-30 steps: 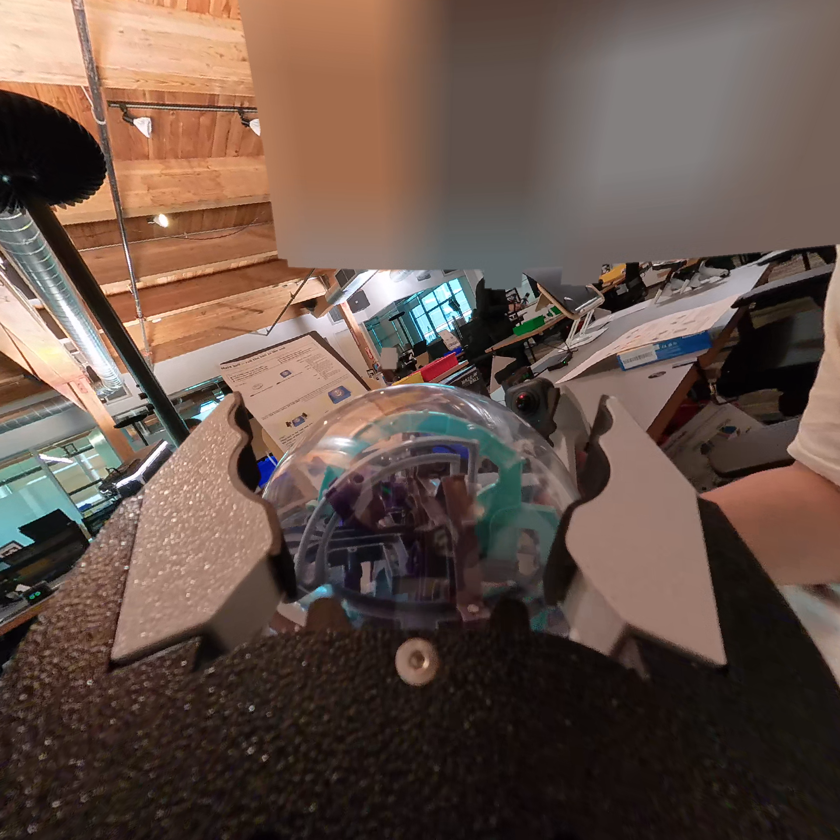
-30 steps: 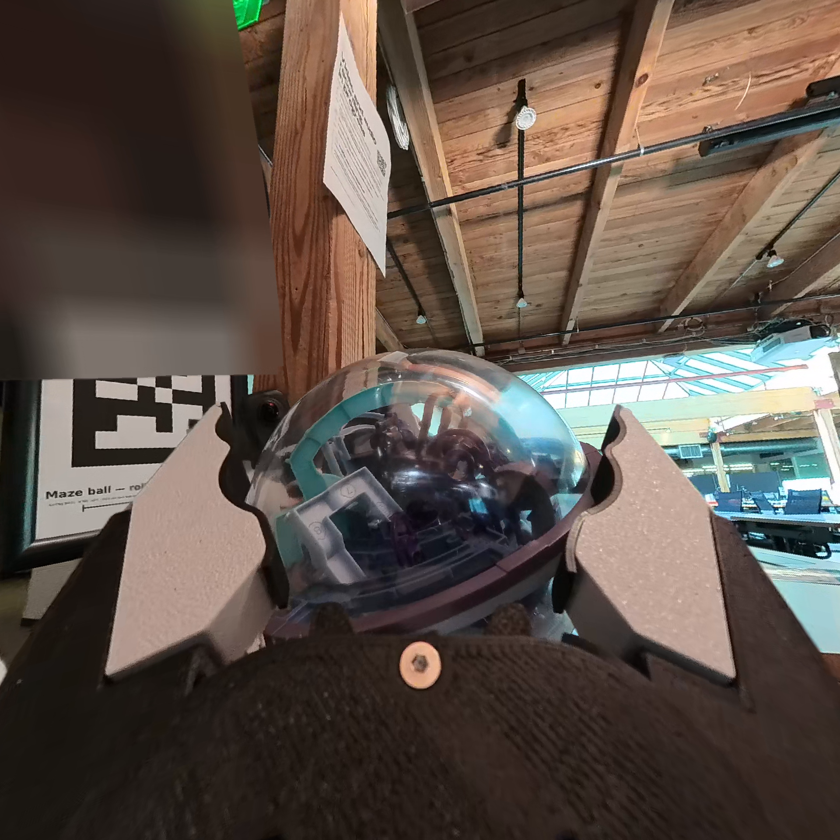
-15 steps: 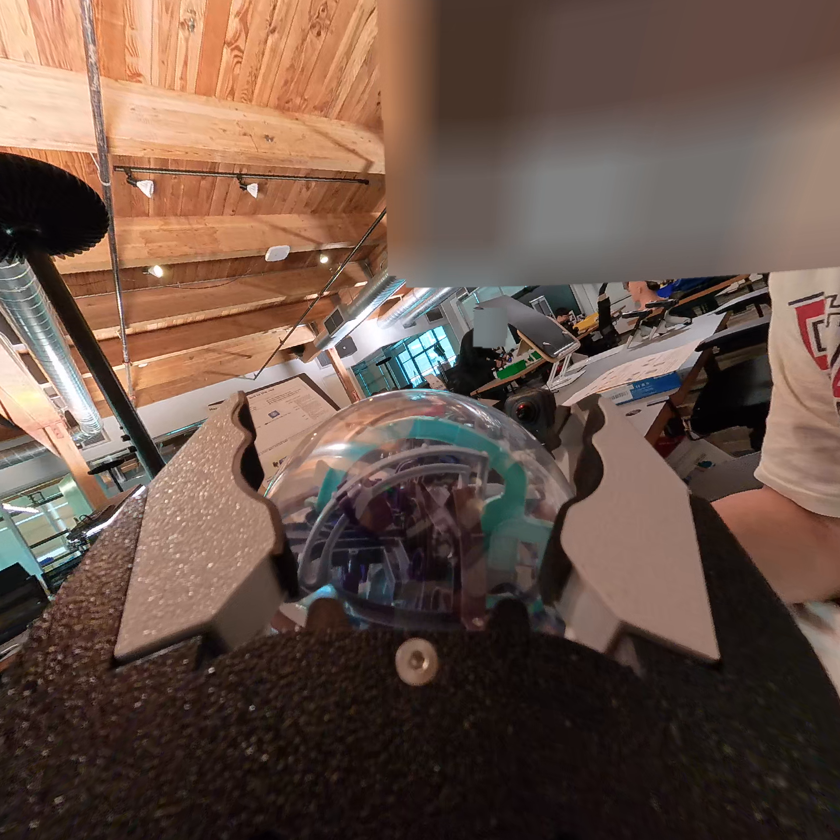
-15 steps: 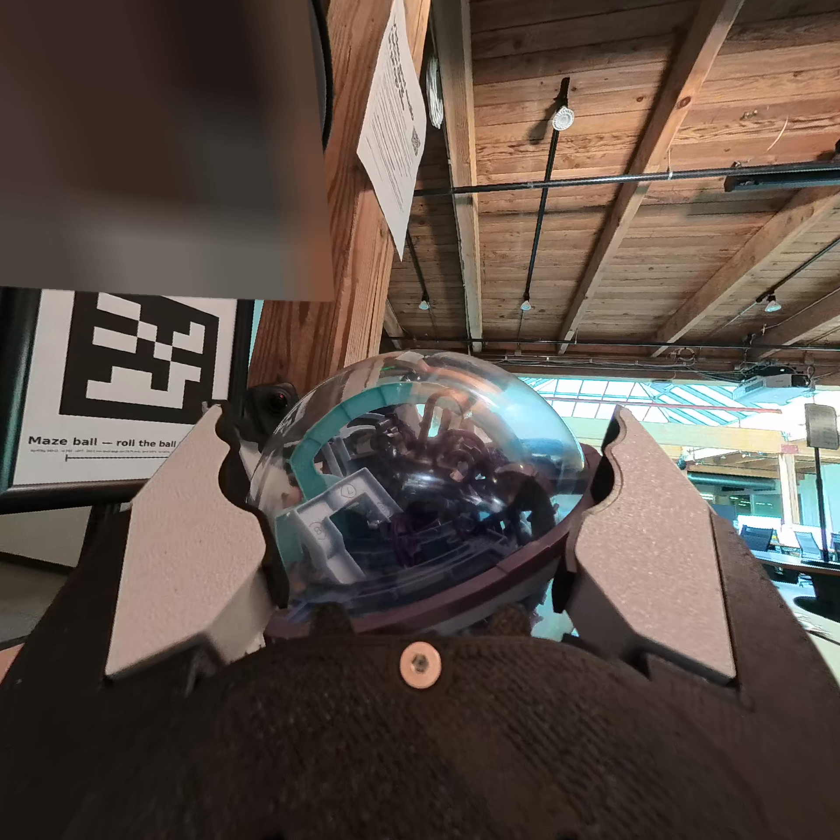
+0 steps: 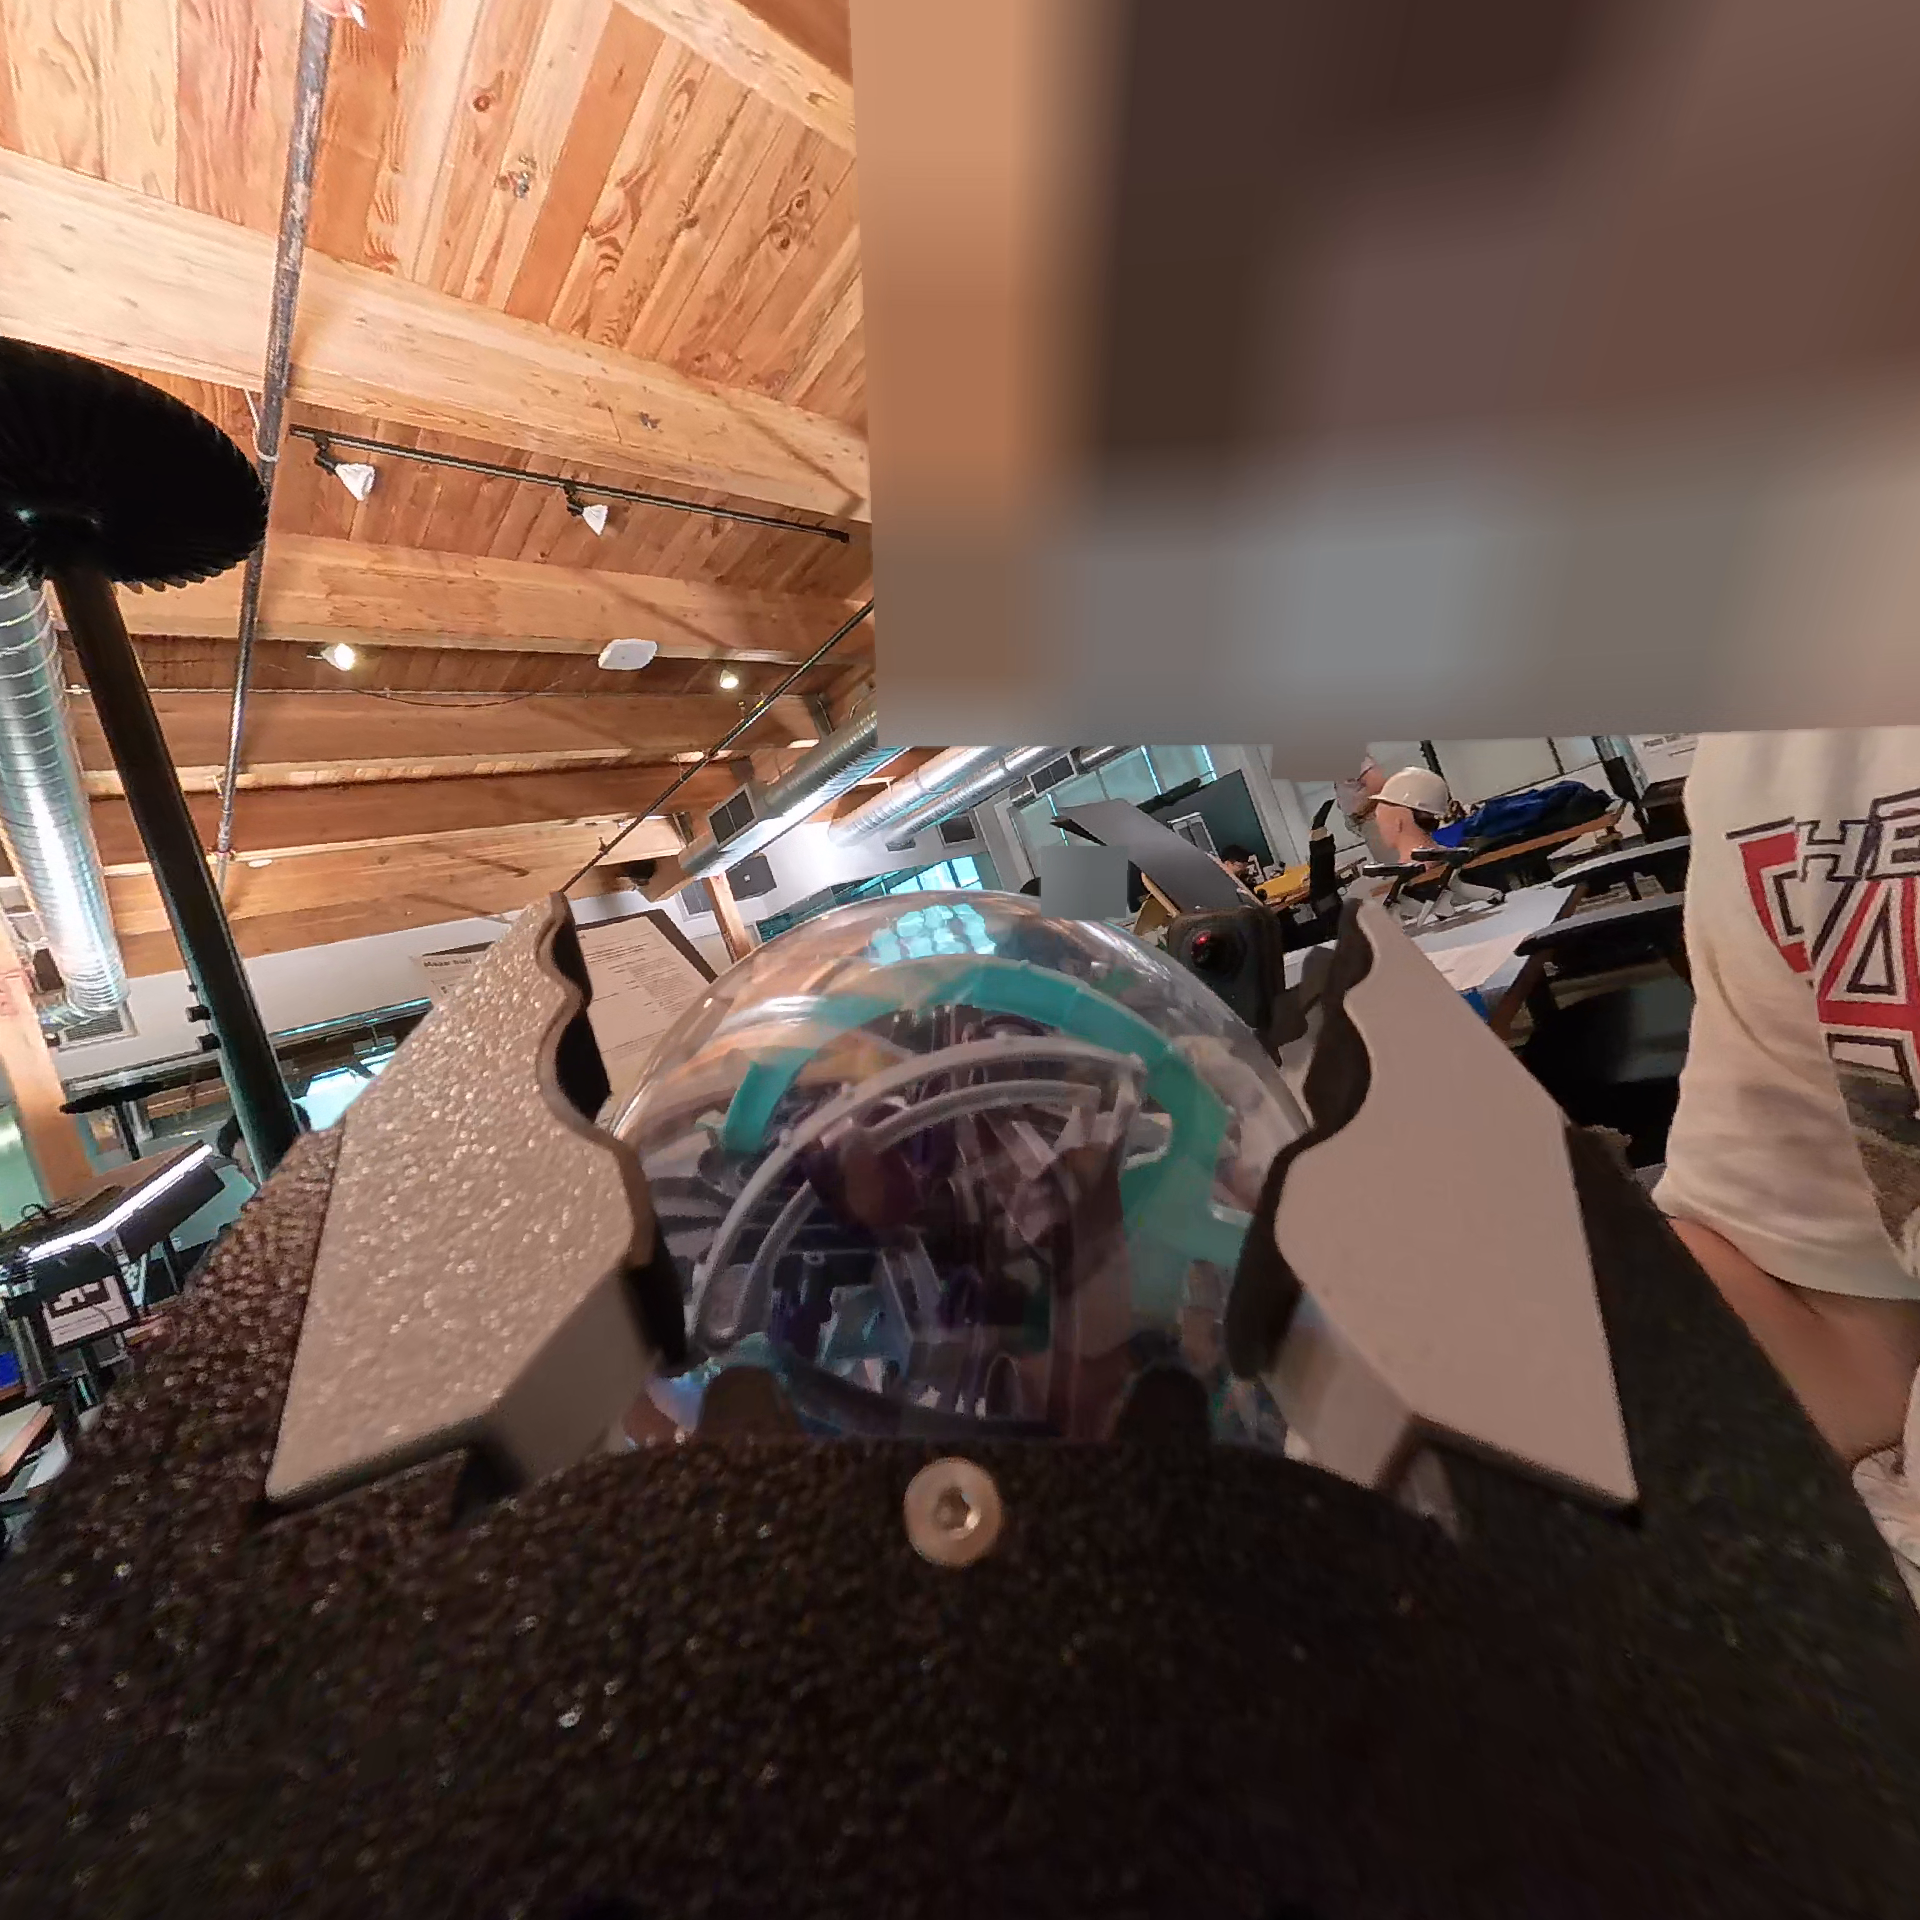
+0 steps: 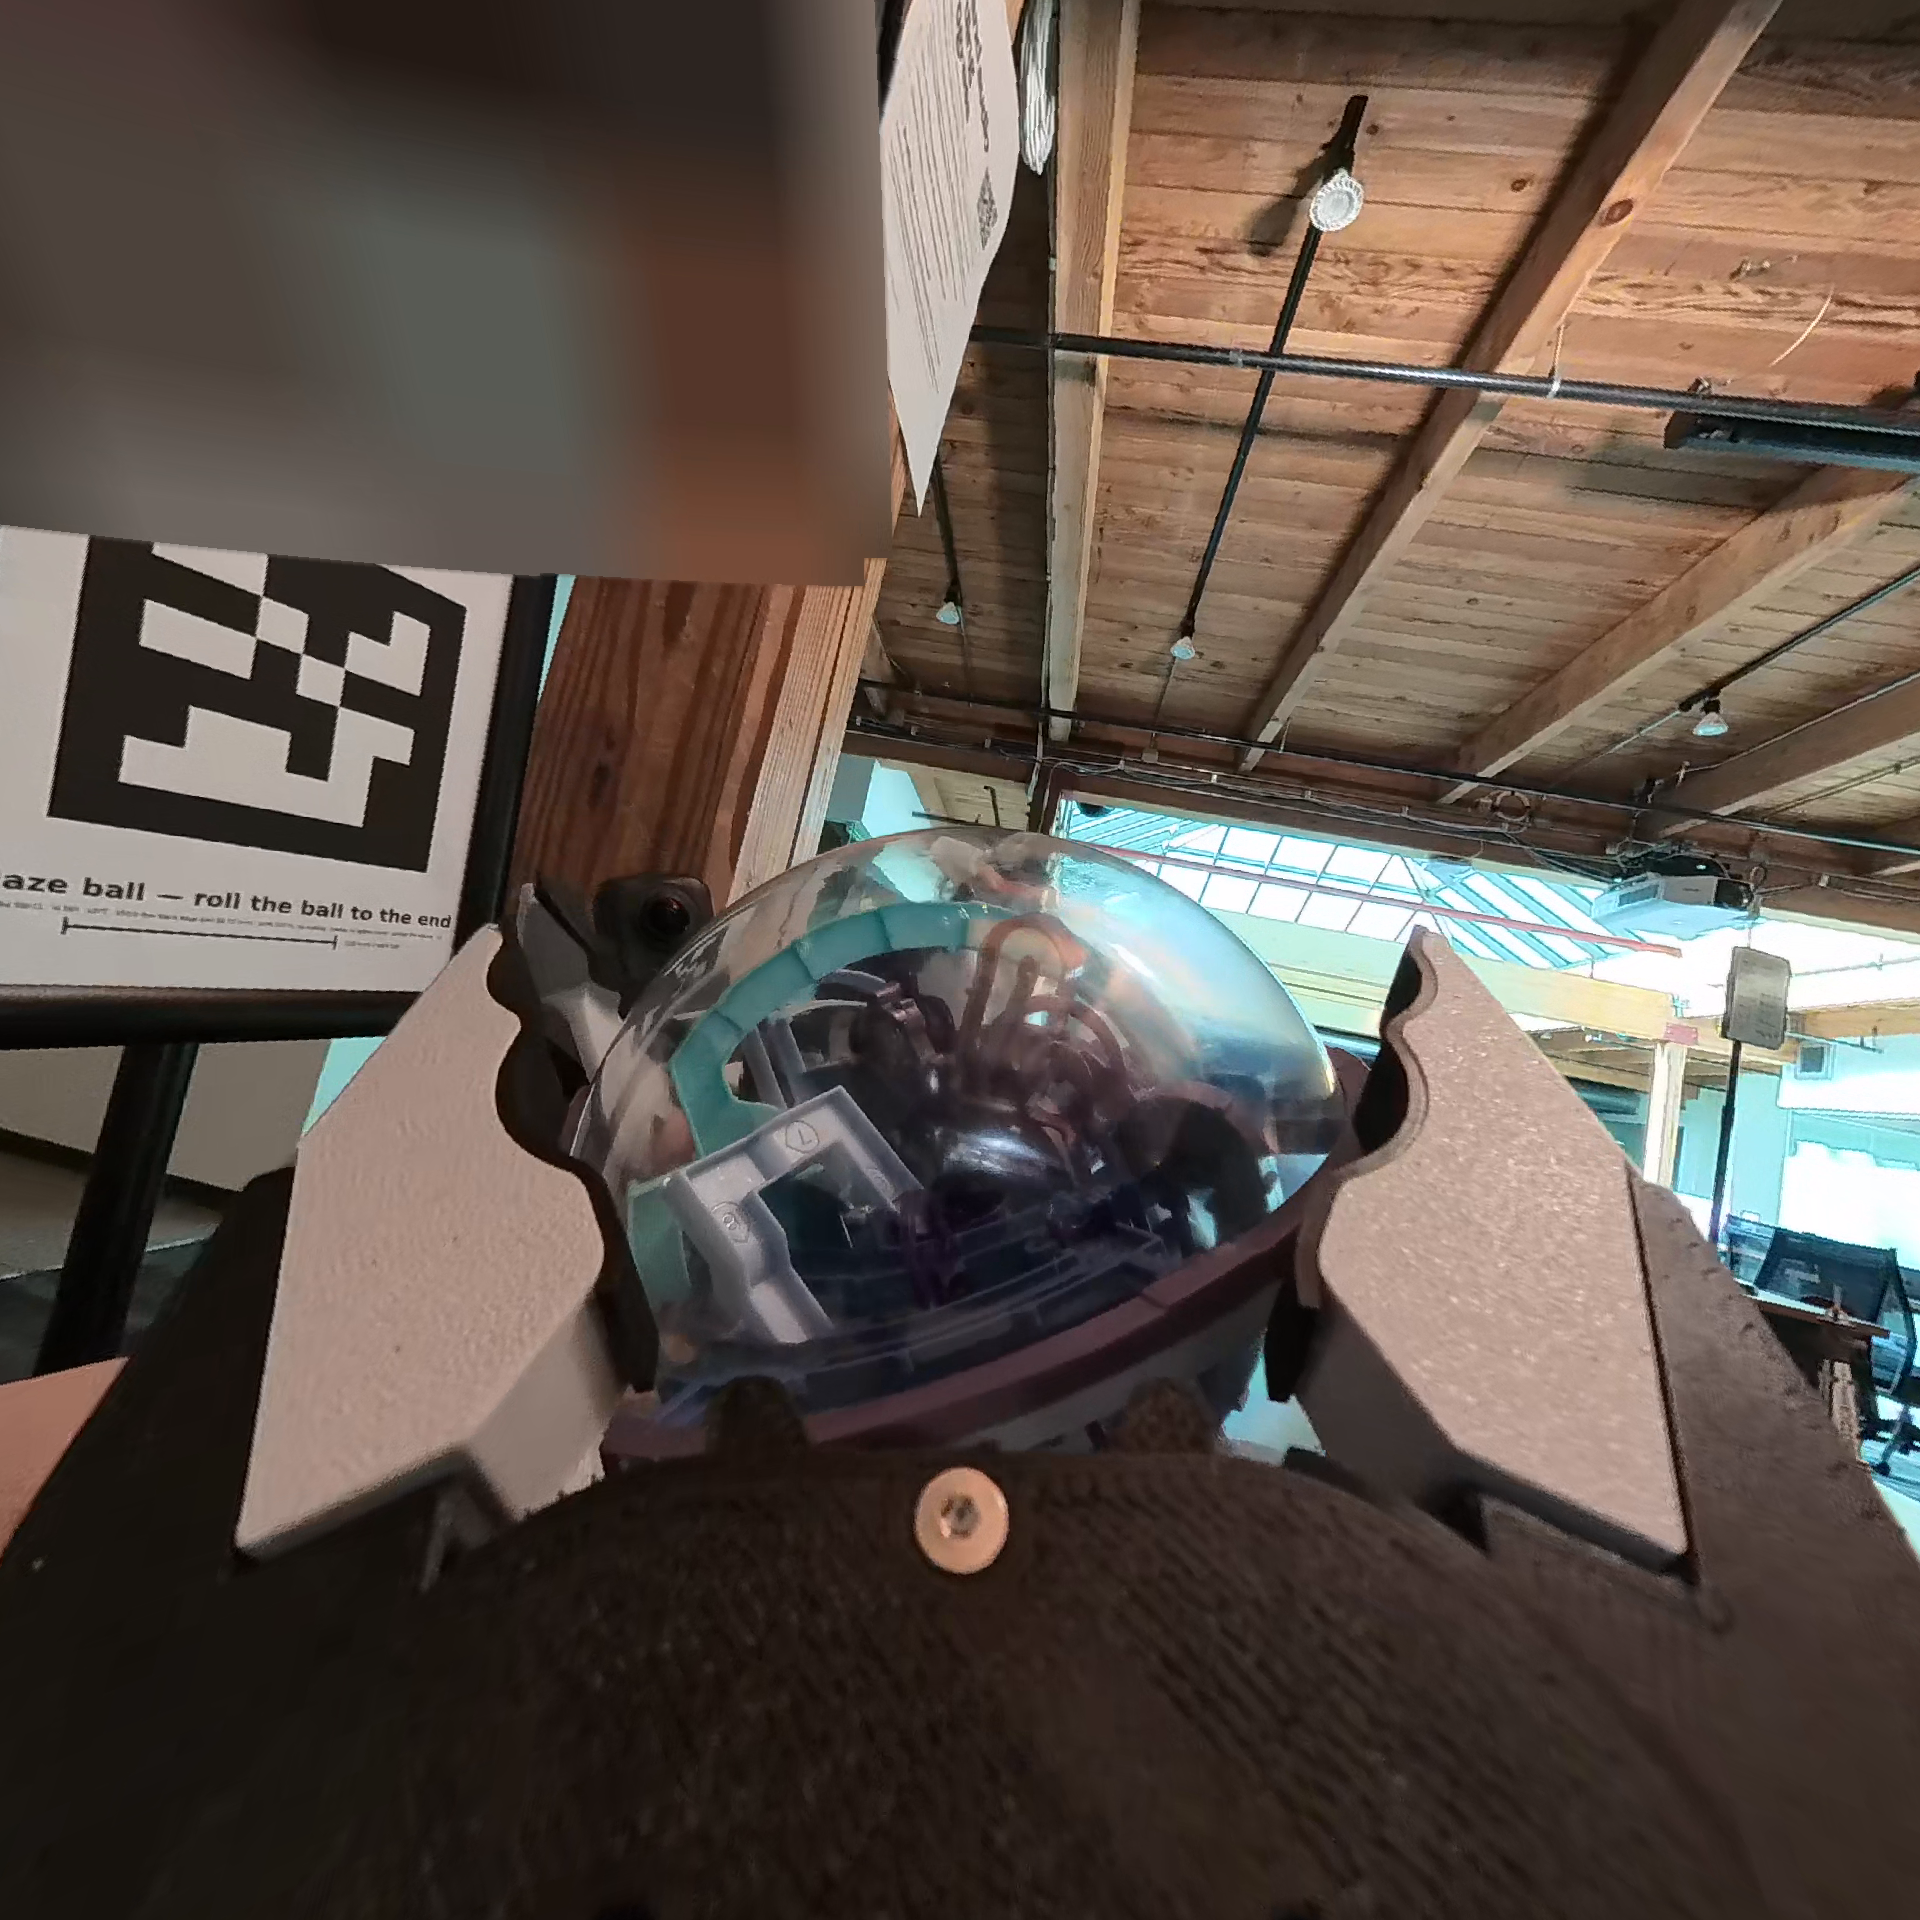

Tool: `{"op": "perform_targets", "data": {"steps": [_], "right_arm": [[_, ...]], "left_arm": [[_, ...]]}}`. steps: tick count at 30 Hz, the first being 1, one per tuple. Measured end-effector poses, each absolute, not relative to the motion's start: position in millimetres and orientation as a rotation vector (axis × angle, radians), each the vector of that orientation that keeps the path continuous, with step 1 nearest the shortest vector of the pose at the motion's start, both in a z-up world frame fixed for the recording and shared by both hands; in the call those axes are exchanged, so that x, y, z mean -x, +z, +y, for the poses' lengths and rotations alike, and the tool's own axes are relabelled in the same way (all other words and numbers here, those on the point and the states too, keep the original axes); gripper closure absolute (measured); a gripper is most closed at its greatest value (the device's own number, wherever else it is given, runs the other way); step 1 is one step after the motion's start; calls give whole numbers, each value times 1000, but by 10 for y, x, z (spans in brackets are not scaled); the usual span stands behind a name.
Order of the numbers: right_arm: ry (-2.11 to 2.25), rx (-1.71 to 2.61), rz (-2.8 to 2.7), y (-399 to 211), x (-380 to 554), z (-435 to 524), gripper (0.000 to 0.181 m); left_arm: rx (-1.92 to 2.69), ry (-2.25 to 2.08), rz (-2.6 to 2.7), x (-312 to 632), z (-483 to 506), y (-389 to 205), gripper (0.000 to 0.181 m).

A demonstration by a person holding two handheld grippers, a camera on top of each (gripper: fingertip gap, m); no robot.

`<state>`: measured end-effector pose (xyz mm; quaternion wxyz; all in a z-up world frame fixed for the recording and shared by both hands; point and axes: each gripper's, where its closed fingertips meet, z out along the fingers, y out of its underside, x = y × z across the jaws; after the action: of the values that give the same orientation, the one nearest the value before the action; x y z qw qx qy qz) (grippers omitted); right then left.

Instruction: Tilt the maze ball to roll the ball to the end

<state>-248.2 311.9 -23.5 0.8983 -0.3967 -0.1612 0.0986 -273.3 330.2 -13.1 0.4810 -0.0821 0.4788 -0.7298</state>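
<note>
Both grippers are clamping the maze ball (image 5: 956,1153) aloft between them, left gripper (image 5: 956,1164) and right gripper (image 6: 961,1174) each with jaws closed partway onto the clear shell. Probably light, rigid, slick plastic; the dark equator rim (image 6: 1195,1283) is likely offering surest purchase.

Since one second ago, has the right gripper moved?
Yes. In the right wrist view the marker sign and wooden post slid rightward behind the right gripper, so it turned left, clamping the maze ball.
</note>
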Motion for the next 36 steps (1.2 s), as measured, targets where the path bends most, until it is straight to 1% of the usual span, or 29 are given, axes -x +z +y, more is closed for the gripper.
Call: {"op": "perform_targets", "data": {"steps": [12, 25, 31, 34, 36], "right_arm": [[143, 832, -390, -239, 2547, 3097, 27], [8, 846, -487, -261, 2689, 3100, 24], [22, 848, -477, -270, 2661, 3106, 24], [75, 853, -445, -293, 2596, 3127, 24], [94, 864, -426, -315, 2543, 3147, 24]], "left_arm": [[198, -1792, 1185, 2711, 3288, -183, 43], [209, -1708, 1280, 2629, 3213, -305, 32], [254, -1690, 1311, 2559, 3212, -342, 29], [344, -1647, 1371, 2429, 3217, -434, 24], [390, -1622, 1398, 2360, 3225, -487, 24]]}}
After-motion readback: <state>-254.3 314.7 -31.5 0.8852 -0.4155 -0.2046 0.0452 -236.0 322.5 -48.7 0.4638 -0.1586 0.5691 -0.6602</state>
